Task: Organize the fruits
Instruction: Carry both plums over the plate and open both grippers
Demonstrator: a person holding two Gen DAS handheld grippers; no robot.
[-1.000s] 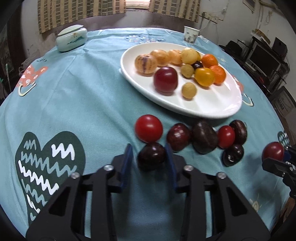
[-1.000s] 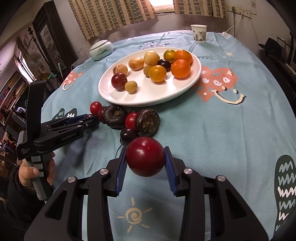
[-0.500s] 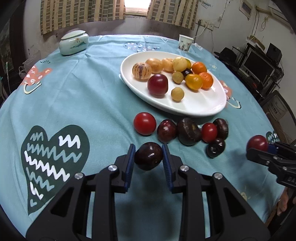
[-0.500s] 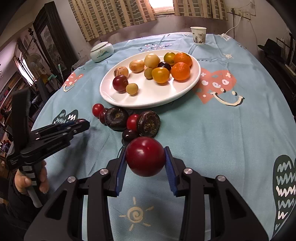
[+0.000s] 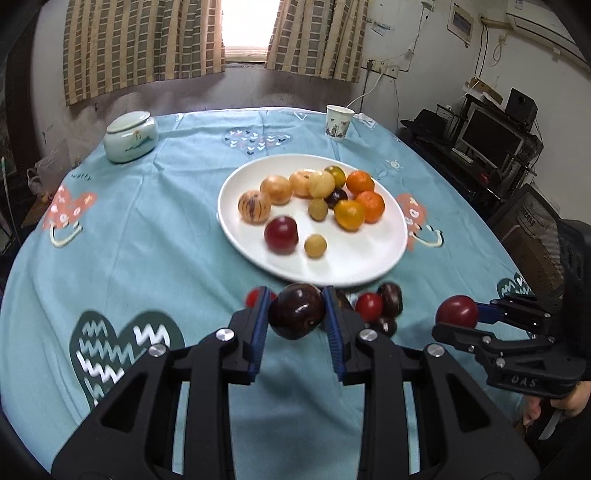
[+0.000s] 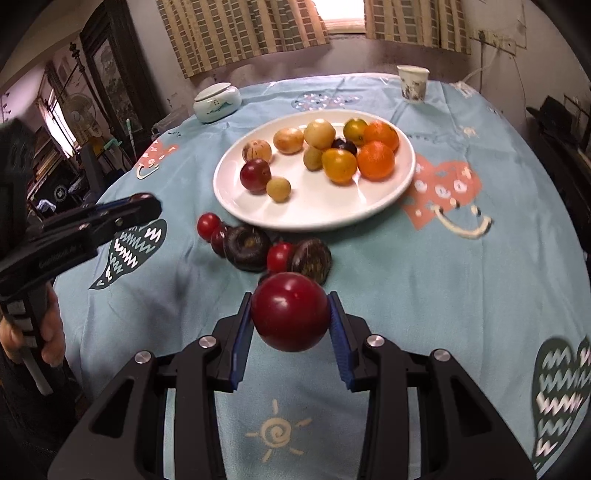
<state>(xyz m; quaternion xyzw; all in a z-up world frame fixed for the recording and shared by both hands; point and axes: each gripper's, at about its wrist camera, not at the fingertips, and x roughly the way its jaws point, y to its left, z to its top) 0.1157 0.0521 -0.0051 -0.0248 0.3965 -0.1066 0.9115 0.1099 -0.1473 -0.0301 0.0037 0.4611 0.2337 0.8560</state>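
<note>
We see left gripper (image 5: 297,314) pinching a dark purple round plum (image 5: 296,311) above the teal tablecloth (image 5: 147,229), right gripper (image 6: 291,317) clamping a glossy red plum (image 6: 290,311), near the white oval plate (image 6: 314,210) of fruit.

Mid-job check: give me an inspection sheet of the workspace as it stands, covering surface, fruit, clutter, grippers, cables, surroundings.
Surface: round table under a teal patterned tablecloth.
Job's things: white plate holding yellow, orange and red fruit; a cluster of dark and red fruit on the cloth in front of it.
Clutter: lidded ceramic jar and paper cup at the far edge.
Grippers: left gripper shut on a dark plum; right gripper shut on a red plum; both fruits clear of the cloth.
Cables: a white cord on the wall behind the cup.
Surroundings: curtained window, monitor shelf.
</note>
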